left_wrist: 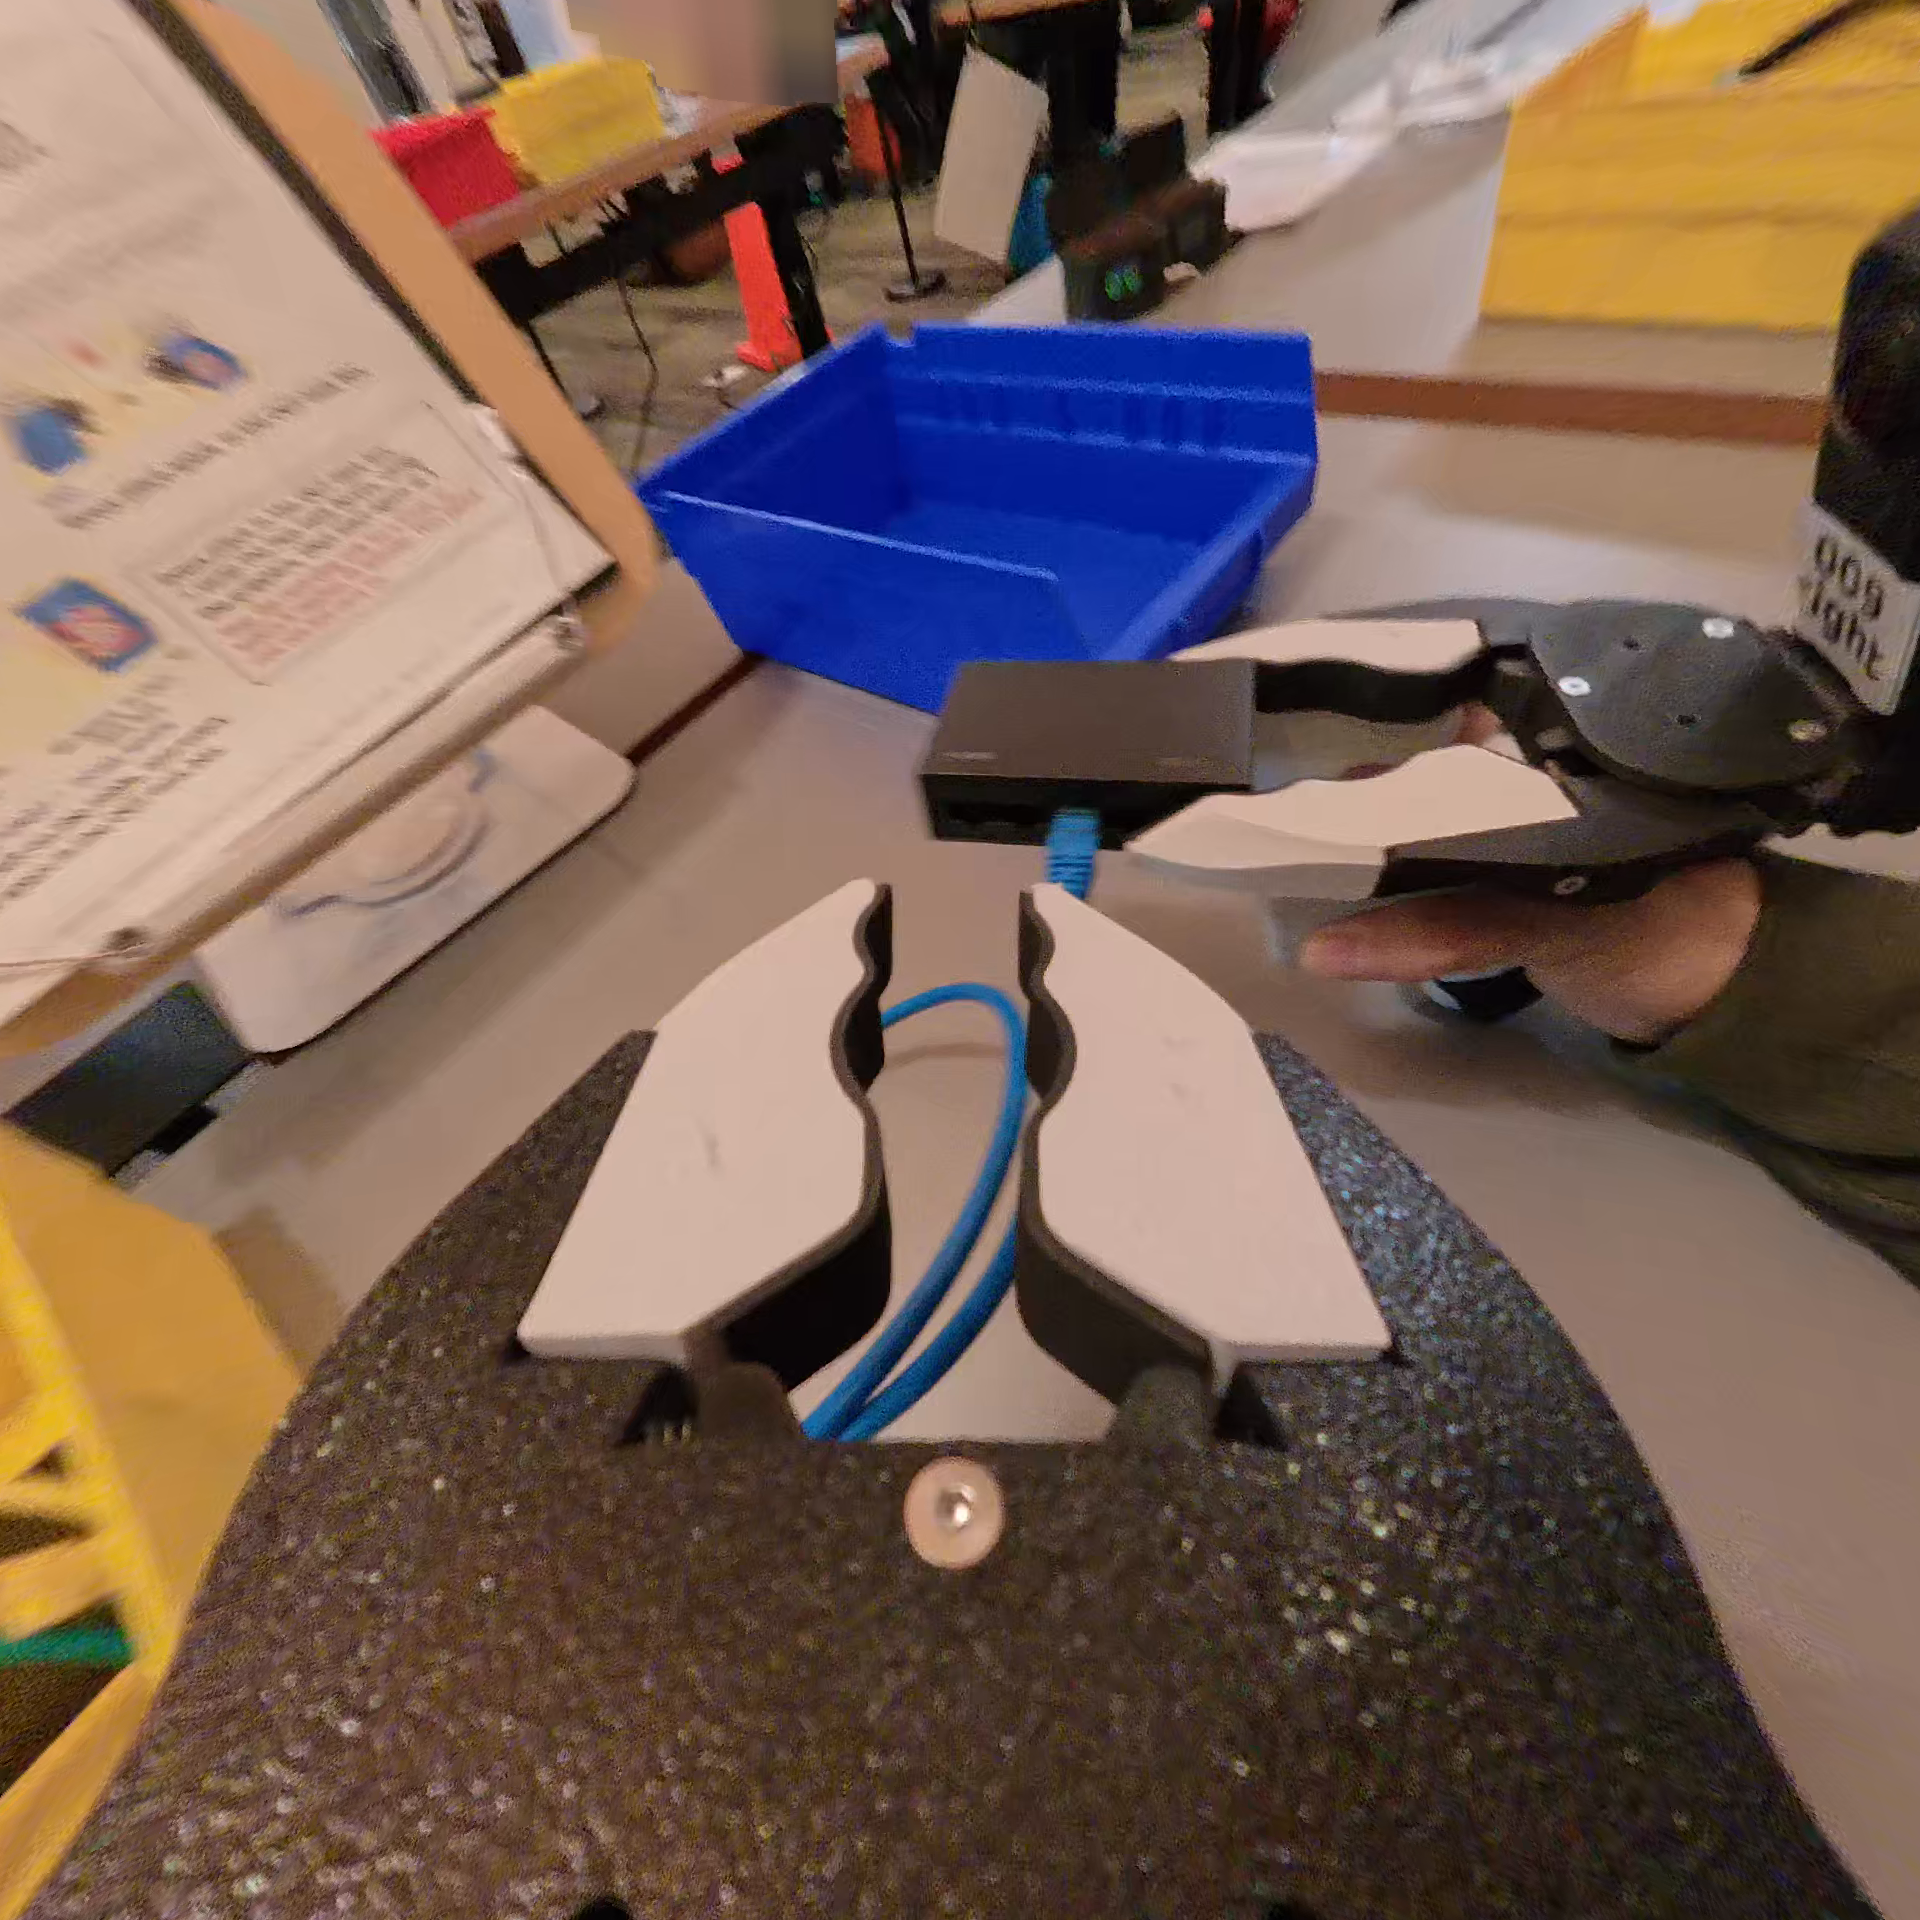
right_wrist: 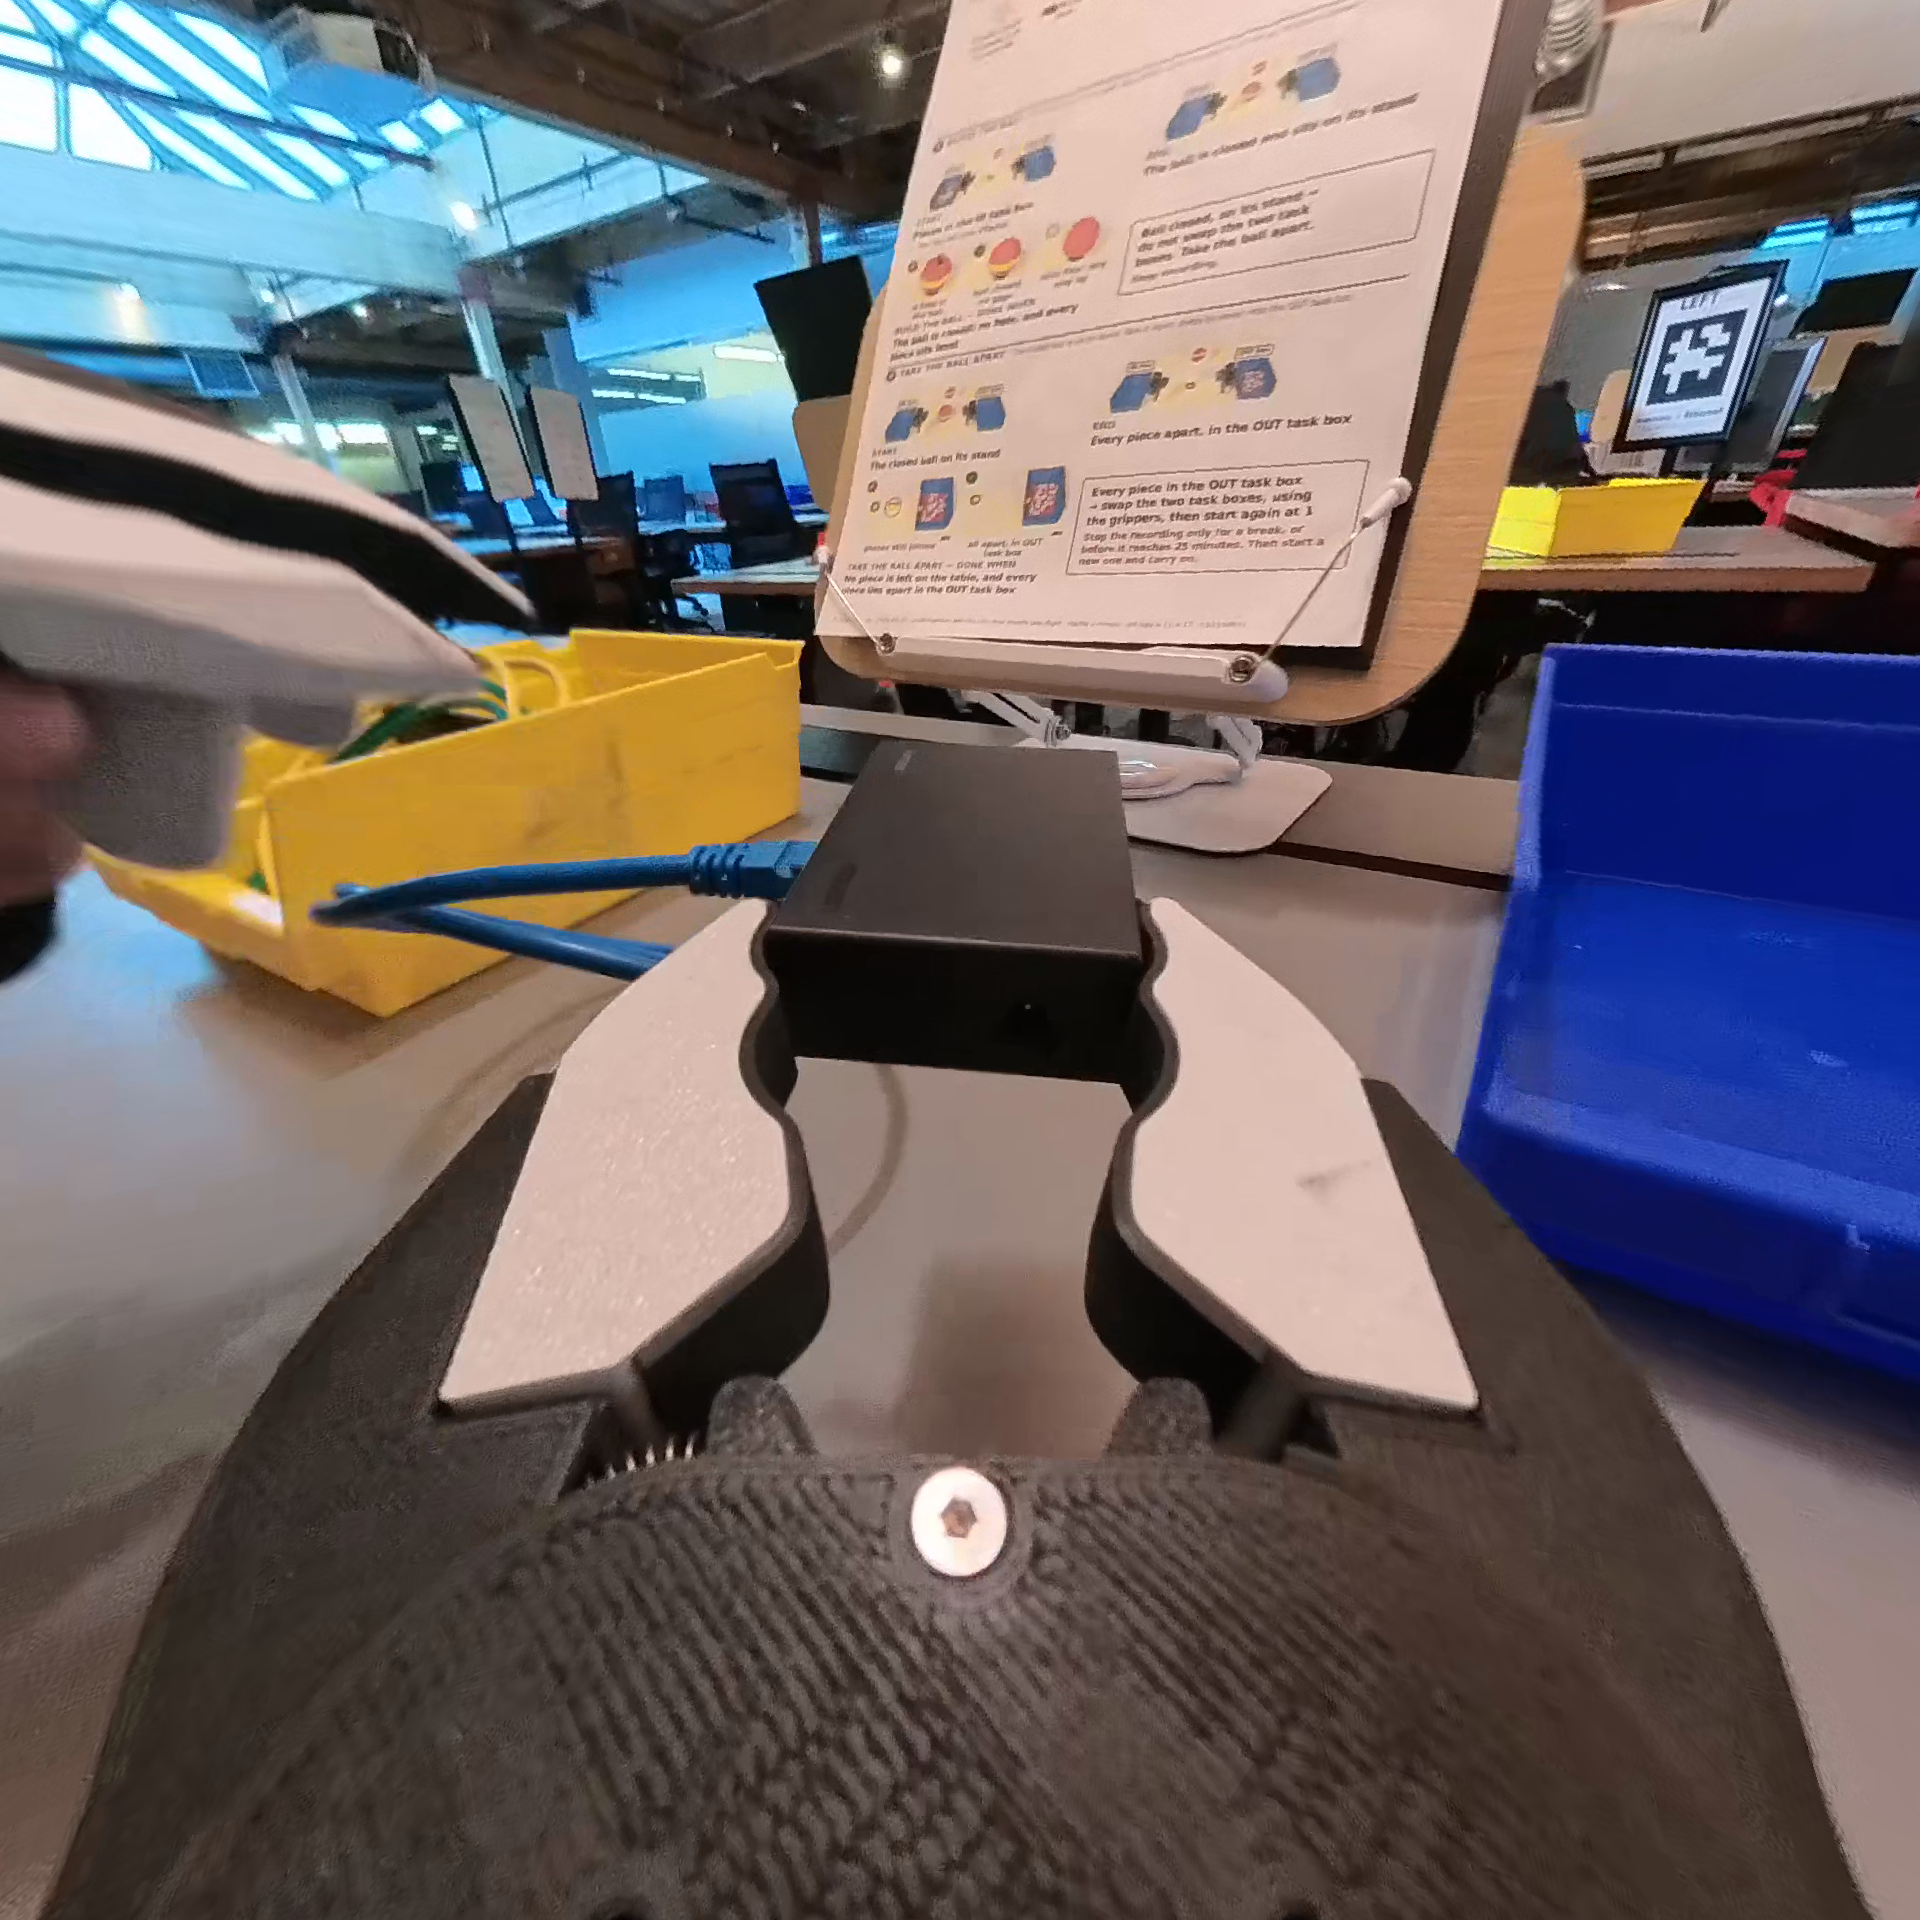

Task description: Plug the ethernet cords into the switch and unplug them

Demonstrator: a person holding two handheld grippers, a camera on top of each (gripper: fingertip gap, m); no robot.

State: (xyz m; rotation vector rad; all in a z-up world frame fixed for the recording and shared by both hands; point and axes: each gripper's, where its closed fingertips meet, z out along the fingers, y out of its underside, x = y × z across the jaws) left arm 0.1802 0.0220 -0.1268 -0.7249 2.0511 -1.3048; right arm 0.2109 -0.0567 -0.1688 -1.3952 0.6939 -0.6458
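My right gripper (right_wrist: 961, 997) is shut on one end of the black switch (right_wrist: 966, 862) and holds it a little above the grey table. A blue ethernet cord (right_wrist: 520, 883) is plugged into a port on the switch's left side. In the left wrist view, the switch (left_wrist: 1091, 727) is straight ahead with the blue plug (left_wrist: 1070, 836) in its near face. My left gripper (left_wrist: 954, 914) is open just short of the plug. The cord (left_wrist: 935, 1195) loops on the table below its fingers. The right gripper (left_wrist: 1174, 753) reaches in from the right.
An empty blue bin (left_wrist: 987, 499) sits behind the switch; it also shows in the right wrist view (right_wrist: 1714, 987). A yellow bin (right_wrist: 520, 790) with green cords is on the left. A stand with instruction sheets (right_wrist: 1143, 364) rises at the table's back edge.
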